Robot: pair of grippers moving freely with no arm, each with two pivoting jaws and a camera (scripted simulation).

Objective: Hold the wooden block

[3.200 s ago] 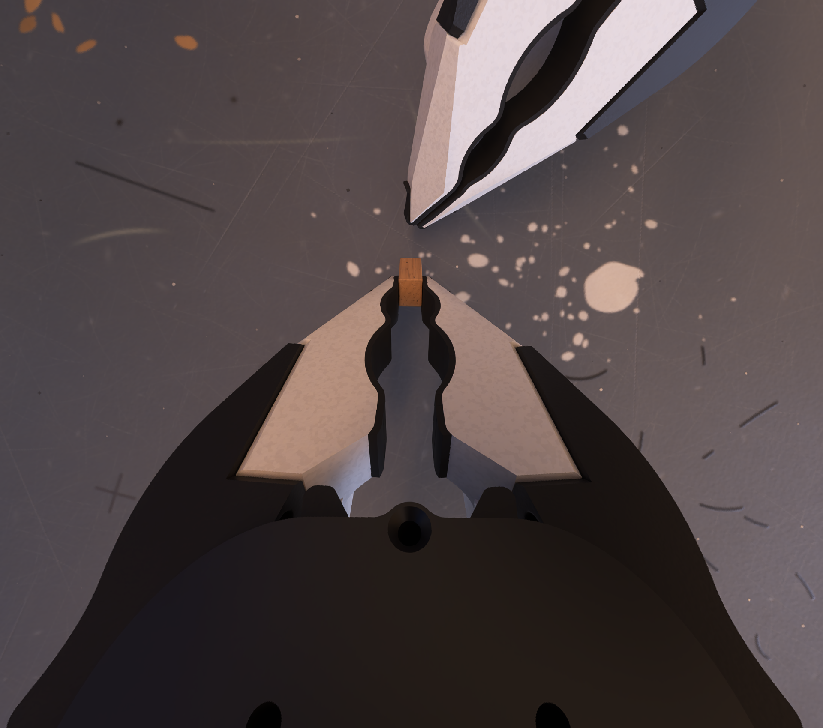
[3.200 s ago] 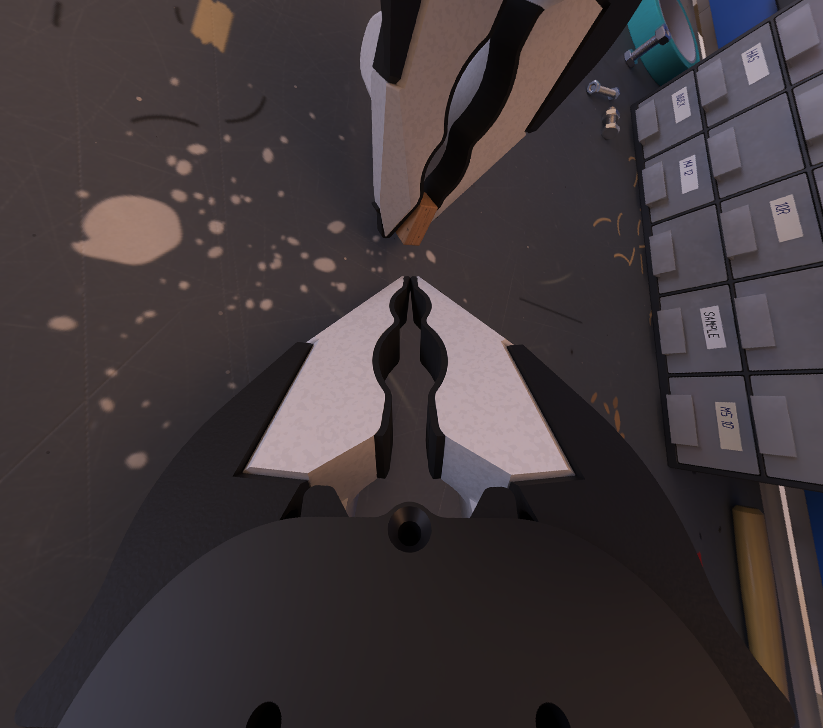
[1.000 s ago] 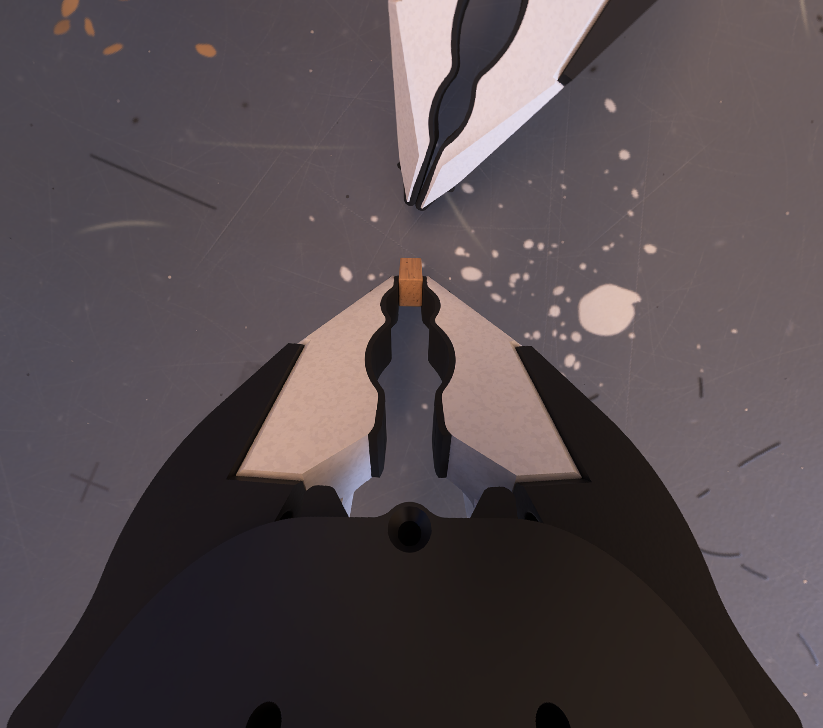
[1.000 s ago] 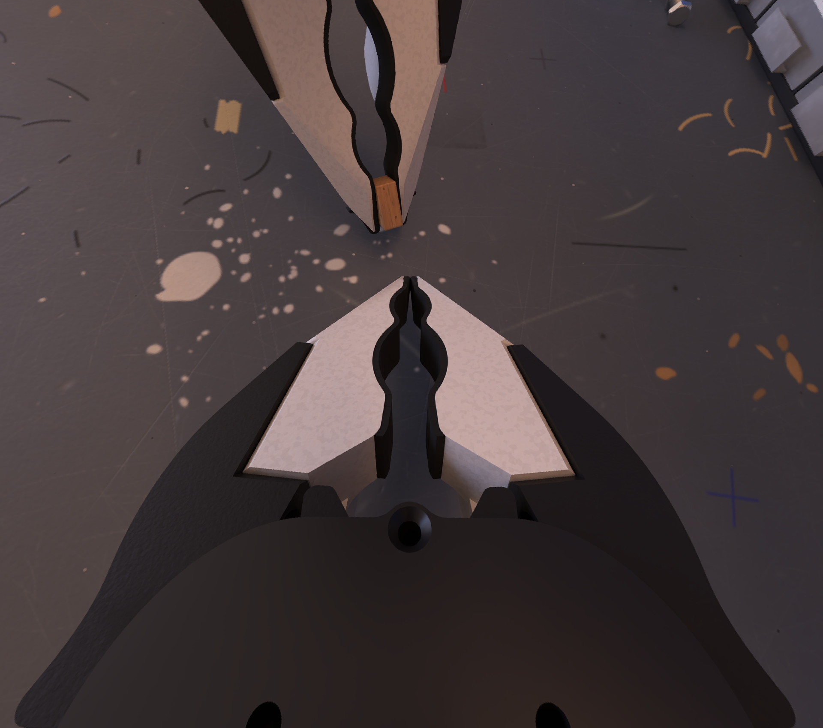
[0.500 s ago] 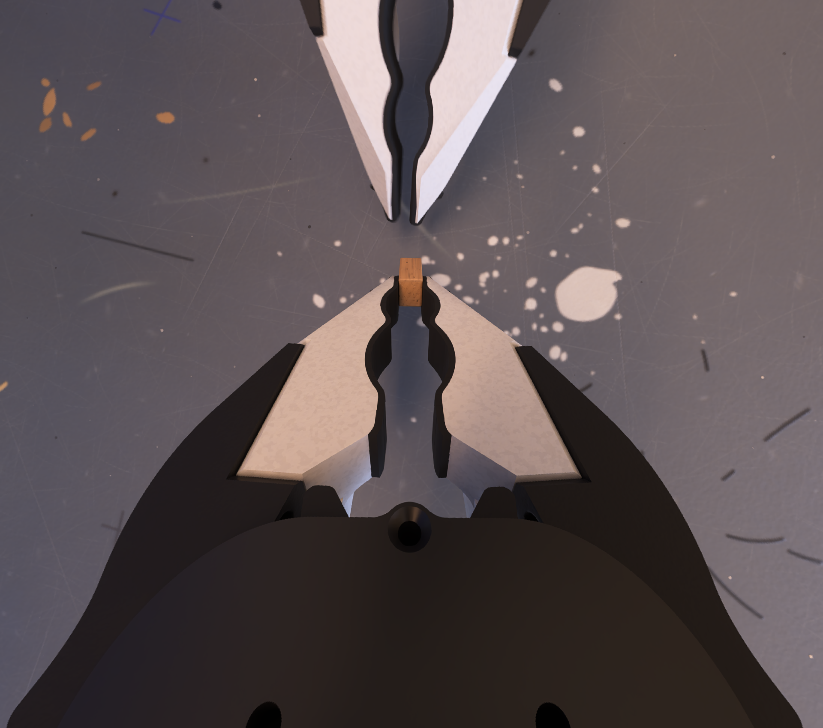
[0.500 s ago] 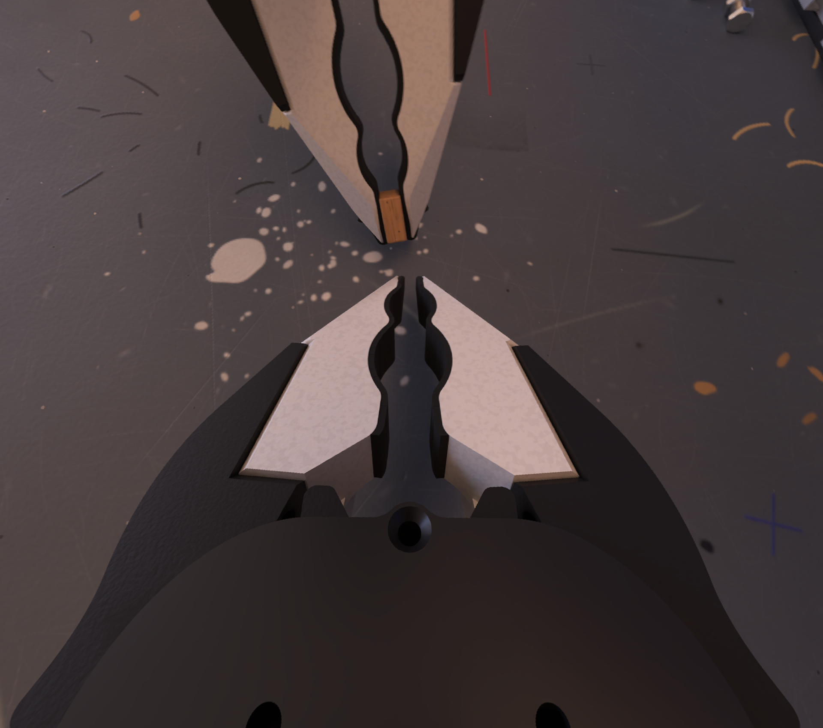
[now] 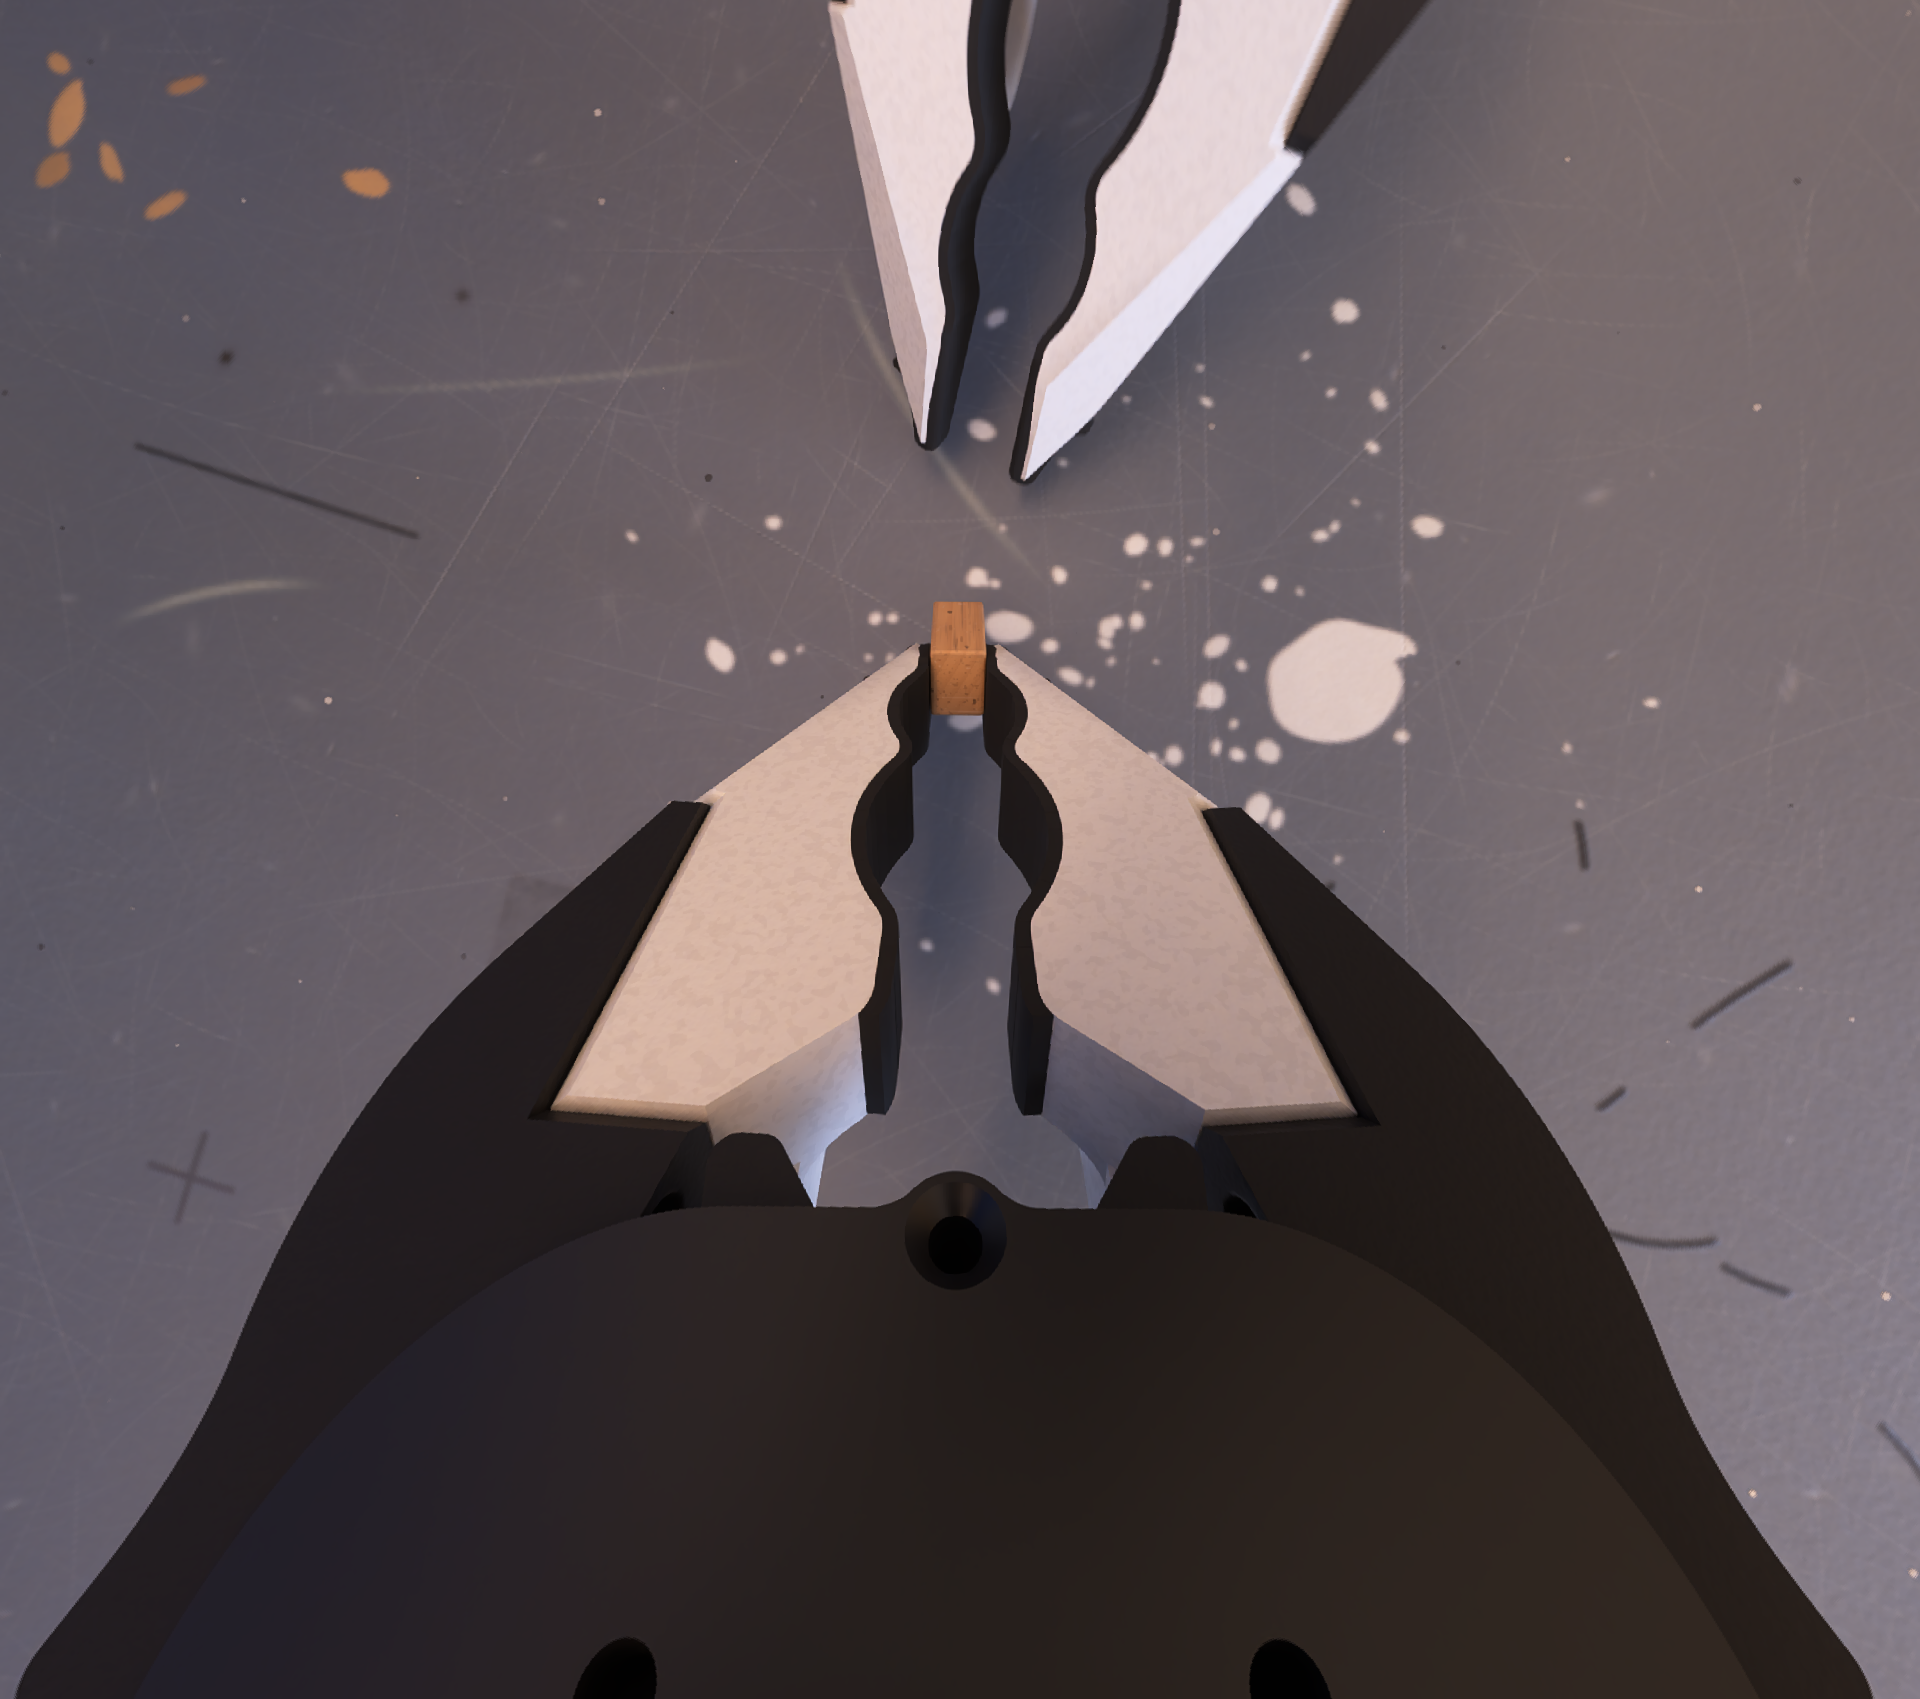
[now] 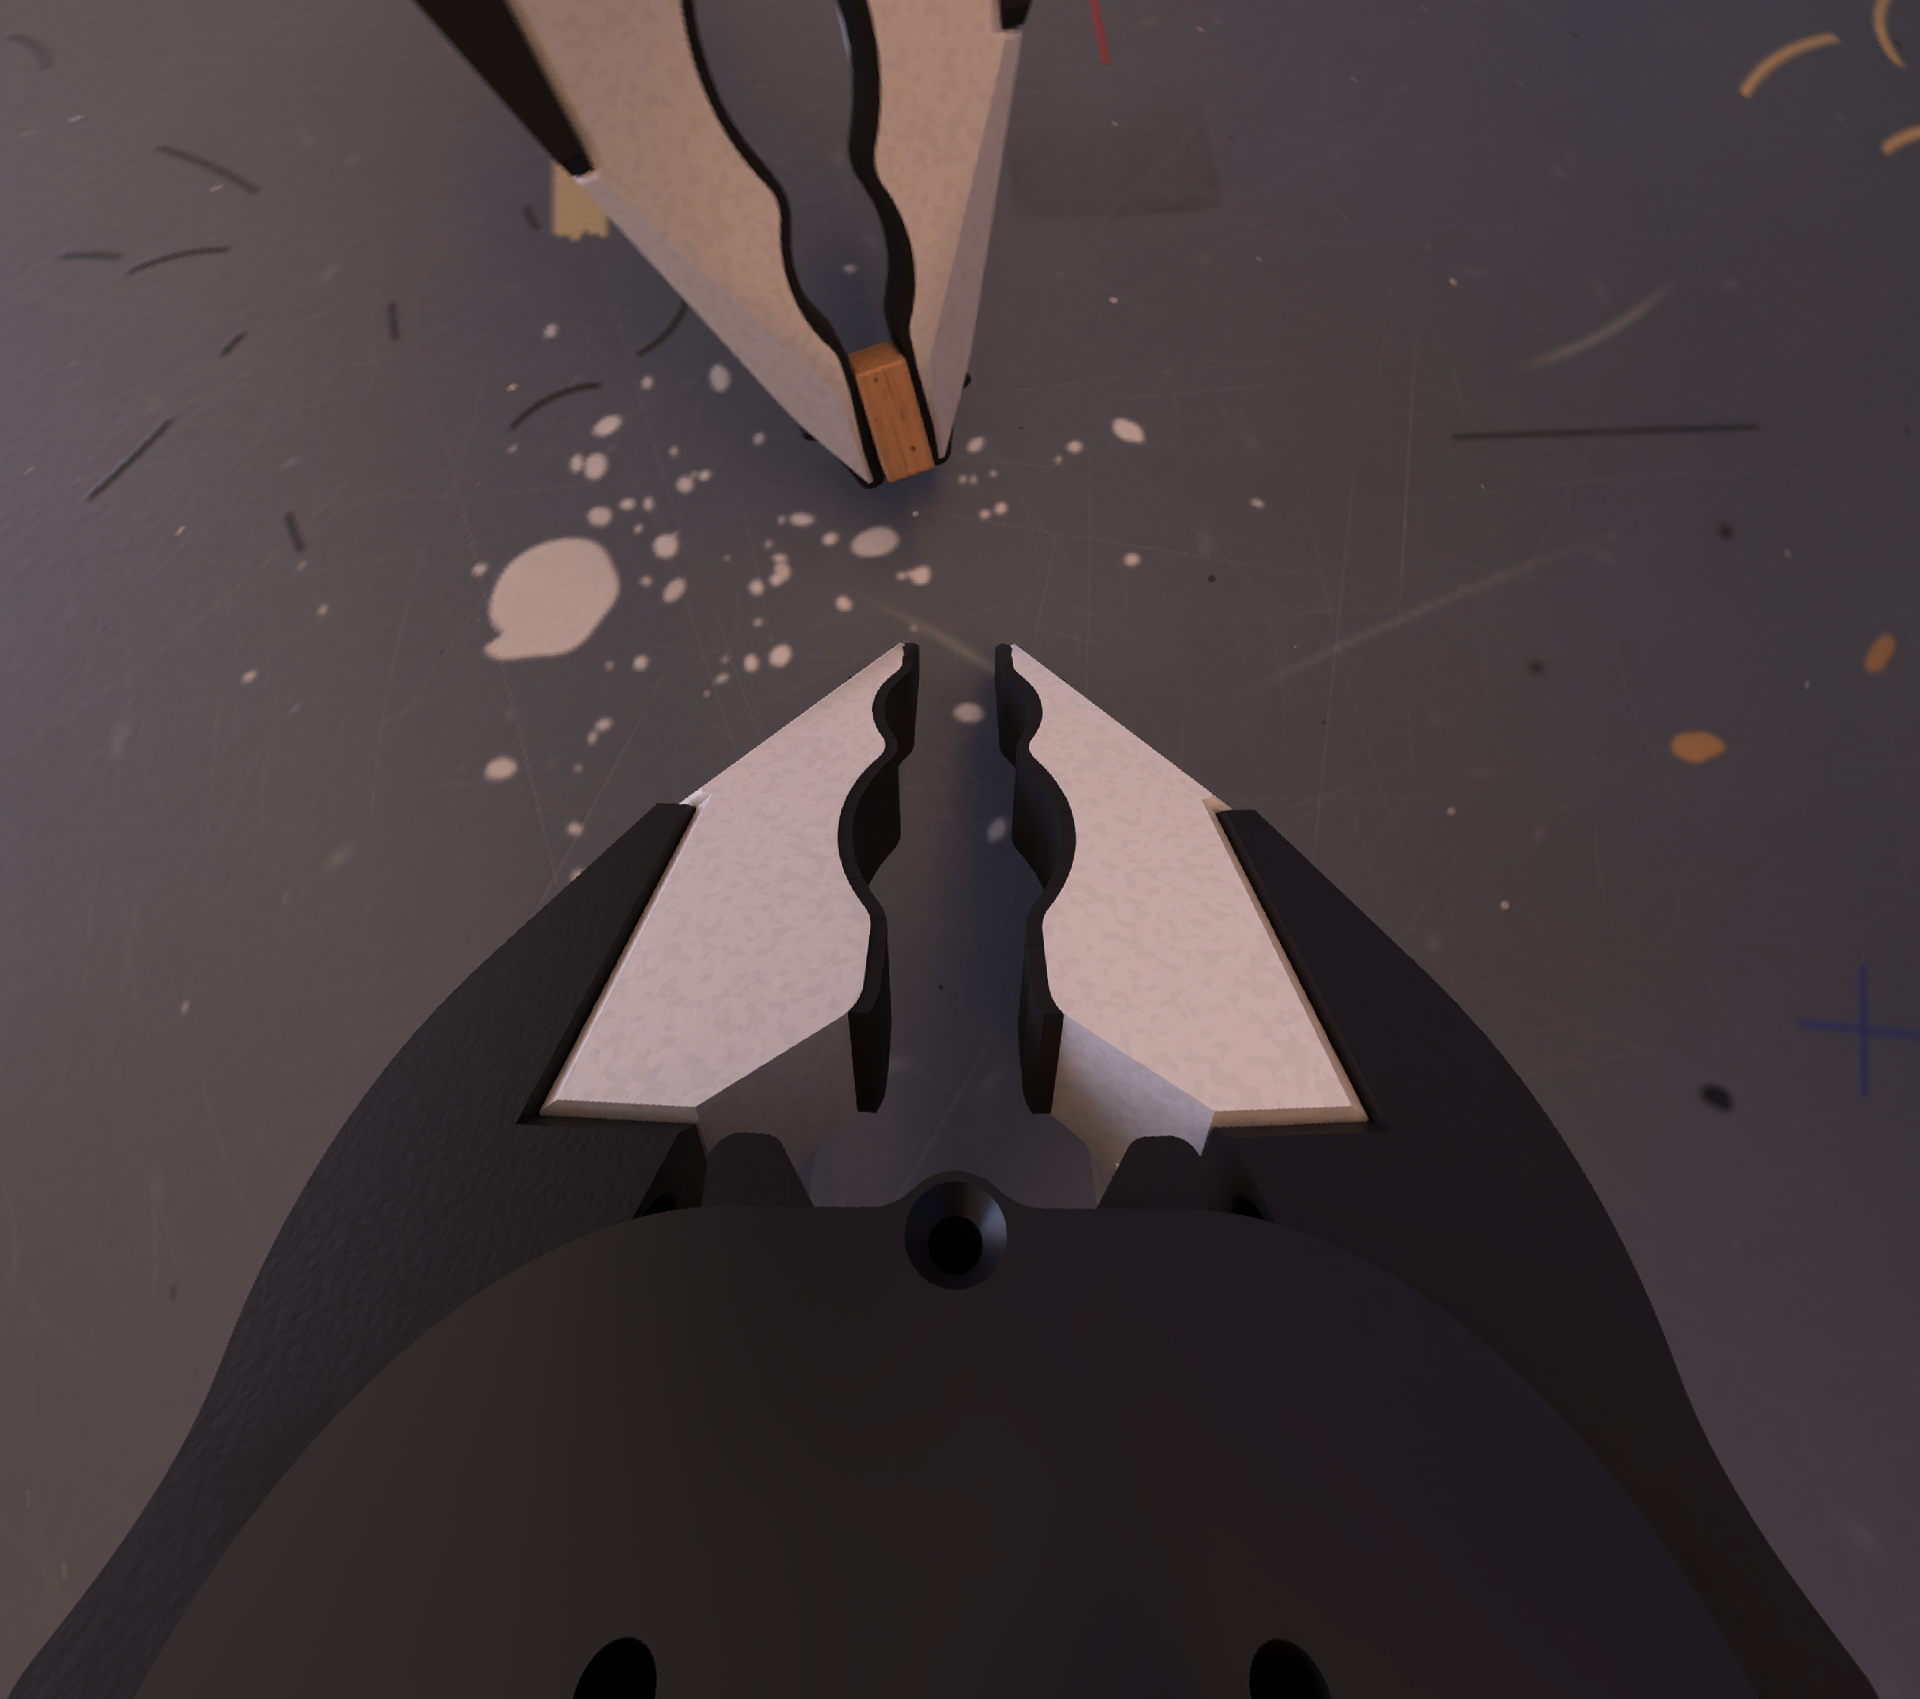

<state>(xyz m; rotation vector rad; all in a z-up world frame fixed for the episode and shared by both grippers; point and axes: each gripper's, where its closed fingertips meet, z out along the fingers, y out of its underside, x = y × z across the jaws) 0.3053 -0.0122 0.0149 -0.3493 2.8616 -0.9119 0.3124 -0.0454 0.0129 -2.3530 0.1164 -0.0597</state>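
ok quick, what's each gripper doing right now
left gripper: closed on the wooden block, pinched at the tips.
right gripper: jaws open, holding nothing, facing the block.

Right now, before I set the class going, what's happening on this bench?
The left gripper is shut on a small wooden block, pinched at its very fingertips above the dark, paint-spattered bench. The right gripper faces it tip to tip, a short gap away, jaws slightly open and empty. It is not touching the block.

One wooden block (image 7: 957, 659), two hand-held grippers: left (image 7: 957, 662), right (image 8: 956, 657).
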